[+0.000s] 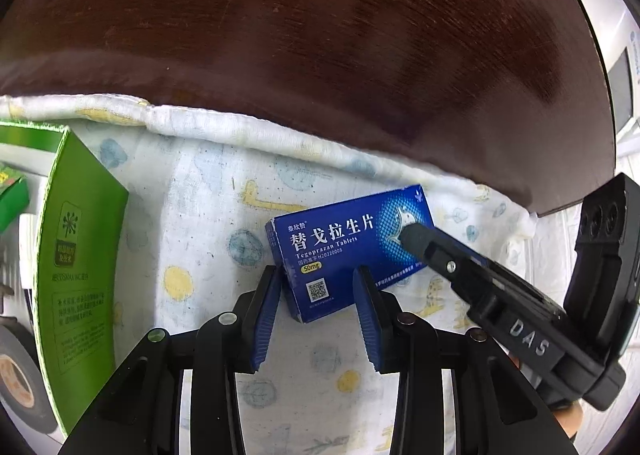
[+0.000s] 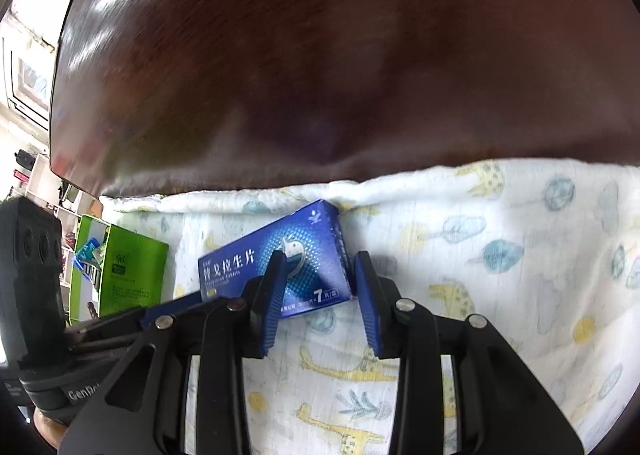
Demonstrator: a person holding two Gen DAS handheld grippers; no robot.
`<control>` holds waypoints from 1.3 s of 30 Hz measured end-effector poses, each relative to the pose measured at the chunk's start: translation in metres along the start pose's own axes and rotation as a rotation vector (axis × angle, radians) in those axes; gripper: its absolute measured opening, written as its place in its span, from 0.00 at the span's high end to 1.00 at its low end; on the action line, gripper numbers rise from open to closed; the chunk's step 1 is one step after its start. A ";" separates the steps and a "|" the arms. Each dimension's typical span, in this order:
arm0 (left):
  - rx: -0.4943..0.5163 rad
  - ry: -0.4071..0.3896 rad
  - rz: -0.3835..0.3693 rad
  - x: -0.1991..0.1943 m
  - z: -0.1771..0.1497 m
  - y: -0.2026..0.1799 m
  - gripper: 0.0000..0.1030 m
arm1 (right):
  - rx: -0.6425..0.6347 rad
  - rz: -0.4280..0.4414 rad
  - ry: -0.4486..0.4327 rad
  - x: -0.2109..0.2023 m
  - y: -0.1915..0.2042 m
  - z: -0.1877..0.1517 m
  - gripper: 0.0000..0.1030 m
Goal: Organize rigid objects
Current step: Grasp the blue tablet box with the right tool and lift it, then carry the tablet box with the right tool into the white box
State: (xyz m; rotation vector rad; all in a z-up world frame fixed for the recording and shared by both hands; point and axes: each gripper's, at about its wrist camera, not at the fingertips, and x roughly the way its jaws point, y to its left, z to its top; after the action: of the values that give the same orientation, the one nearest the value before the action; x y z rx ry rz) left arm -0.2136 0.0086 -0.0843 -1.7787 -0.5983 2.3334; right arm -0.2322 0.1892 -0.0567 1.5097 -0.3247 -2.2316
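Right gripper (image 2: 320, 275): jaws parted and set astride the right-hand end of the blue Tegoprazan tablet box (image 2: 276, 259), one finger lying over the printed face, the other just beside the box's end wall; whether either pad bears on the carton cannot be told from the right wrist view. In the left wrist view a right finger tip rests on or just above the top face near the printed emblem. Left gripper (image 1: 318, 275): jaws likewise parted, the near corner of the same box (image 1: 352, 245) lying between the blue fingertips, with gaps visible on both sides; it grips nothing. The box lies flat, skewed to both grippers, on a white printed cloth (image 1: 208, 191) with yellow and blue figures, near the cloth's hemmed far edge, beyond which runs the dark wooden tabletop (image 1: 320, 35). To the left stands an open green carton (image 1: 84, 239), apparently the receptacle, with a smaller green packet (image 1: 12, 195) inside or behind it and a roll of dark tape (image 1: 20, 371) nearby. Judgement: the step in hand is acquisition of the tablet box, both tools converged on it and neither yet closed. The next move calls for one gripper to close squarely across the box's narrow width while the other clears away, then a lift and carry toward the green carton. Risk: a corner grip on a light skewed carton may let it pivot or slide on the cloth.
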 end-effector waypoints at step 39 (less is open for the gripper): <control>0.133 -0.352 0.058 -0.183 -0.042 0.096 0.63 | -0.173 0.048 -0.182 -0.058 0.195 -0.058 0.65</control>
State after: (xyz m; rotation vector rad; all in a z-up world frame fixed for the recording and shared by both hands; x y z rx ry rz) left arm -0.1098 -0.1333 0.0314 -1.3569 -0.4247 2.6796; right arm -0.1183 0.0465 0.0506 1.2021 -0.2132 -2.2986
